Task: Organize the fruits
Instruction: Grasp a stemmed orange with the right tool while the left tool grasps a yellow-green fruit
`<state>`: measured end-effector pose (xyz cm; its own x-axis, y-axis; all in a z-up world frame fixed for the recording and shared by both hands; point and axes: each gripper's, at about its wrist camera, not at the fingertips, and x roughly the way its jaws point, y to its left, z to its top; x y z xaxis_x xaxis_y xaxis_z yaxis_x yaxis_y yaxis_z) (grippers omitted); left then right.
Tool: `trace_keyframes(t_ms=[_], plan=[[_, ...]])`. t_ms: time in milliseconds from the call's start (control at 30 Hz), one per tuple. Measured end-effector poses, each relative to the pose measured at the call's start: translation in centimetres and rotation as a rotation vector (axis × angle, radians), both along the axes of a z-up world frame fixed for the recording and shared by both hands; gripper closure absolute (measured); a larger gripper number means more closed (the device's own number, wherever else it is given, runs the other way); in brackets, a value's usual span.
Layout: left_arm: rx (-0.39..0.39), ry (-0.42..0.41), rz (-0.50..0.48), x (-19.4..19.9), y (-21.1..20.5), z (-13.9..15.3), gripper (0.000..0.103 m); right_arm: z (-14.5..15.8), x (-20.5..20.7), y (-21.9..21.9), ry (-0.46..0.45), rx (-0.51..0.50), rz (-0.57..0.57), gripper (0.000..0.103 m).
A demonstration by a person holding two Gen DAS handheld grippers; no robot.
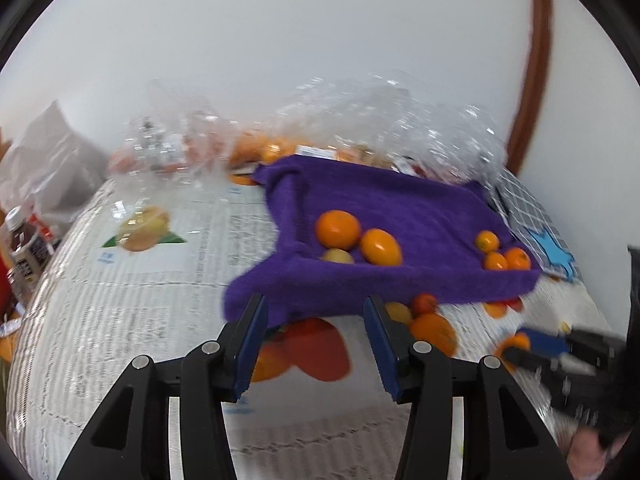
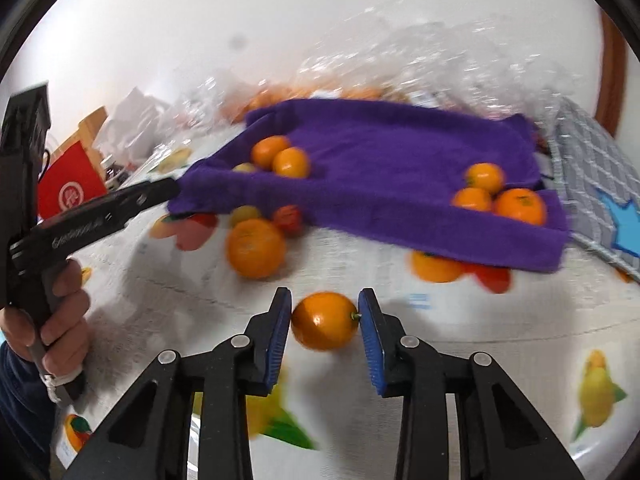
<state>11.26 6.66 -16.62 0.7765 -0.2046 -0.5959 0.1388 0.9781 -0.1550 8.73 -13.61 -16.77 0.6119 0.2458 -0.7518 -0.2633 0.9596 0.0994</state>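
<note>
White wall backs the scene, and the table [image 2: 500, 320] is covered with a fruit-printed cloth that makes real and printed fruit easy to confuse.

At the left of the right wrist view, a hand [image 2: 60, 320] holds the left gripper [image 1: 316, 336]. Its jaws stand partly apart with nothing between them, aimed at the near left corner of the purple towel [image 1: 380, 200]. As a judgement, this position suits pinning or lifting the towel edge while the other hand works.

The purple towel lies across the middle of the table and serves as the sorting area. Fruit on it sits in two groups: larger oranges [image 1: 338, 229] at the left, smaller ones [image 1: 502, 254] at the right. The grouping suggests sorting by size.

A loose orange [image 2: 256, 246] rests on the table just in front of the towel, not yet sorted.

Further right and nearer, the right gripper [image 2: 324, 320] is closed on a small orange [image 2: 324, 320], both pads pressing its sides. The fruit sits at table level, off the towel. Its size suggests the right-hand group as destination.

Crumpled clear plastic bags [image 1: 392, 120] lie behind the towel.
</note>
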Motion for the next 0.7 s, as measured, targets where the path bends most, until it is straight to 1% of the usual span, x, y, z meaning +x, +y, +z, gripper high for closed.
trace_keyframes(t_ms=[67, 133, 200, 233, 367, 467, 500, 600, 700], plan=[[0.011, 0.011, -0.029, 0.0, -0.8, -0.1, 0.056, 0.2, 0.1, -1.8, -0.017, -0.014, -0.035, 0.069], [0.019, 0.031, -0.042, 0.2, -1.3, -0.3, 0.056, 0.2, 0.4, -3.7, -0.015, -0.016, -0.071, 0.069], [0.026, 0.054, -0.065, 0.4, -1.9, -0.6, 0.056, -0.1, 0.7, -4.9, -0.001, 0.002, -0.085, 0.069], [0.030, 0.063, -0.070, 0.4, -2.2, -0.8, 0.056, -0.2, 0.7, -5.5, 0.001, 0.033, -0.079, 0.069], [0.047, 0.105, -0.086, 0.7, -3.0, -1.4, 0.056, -0.3, 1.1, -5.2, 0.007, 0.033, -0.063, 0.069], [0.057, 0.134, -0.087, 1.0, -3.1, -1.8, 0.056, -1.2, 1.9, -4.0, 0.064, -0.009, -0.037, 0.069], [0.057, 0.141, -0.090, 1.1, -3.1, -1.9, 0.056, -1.3, 2.0, -3.9, 0.066, -0.016, -0.037, 0.069], [0.064, 0.160, -0.108, 1.3, -3.4, -2.1, 0.059, -1.0, 1.6, -4.6, 0.046, 0.022, -0.041, 0.069], [0.085, 0.163, -0.113, 1.4, -3.9, -2.2, 0.062, -0.5, 1.1, -6.1, 0.018, 0.068, -0.077, 0.069]])
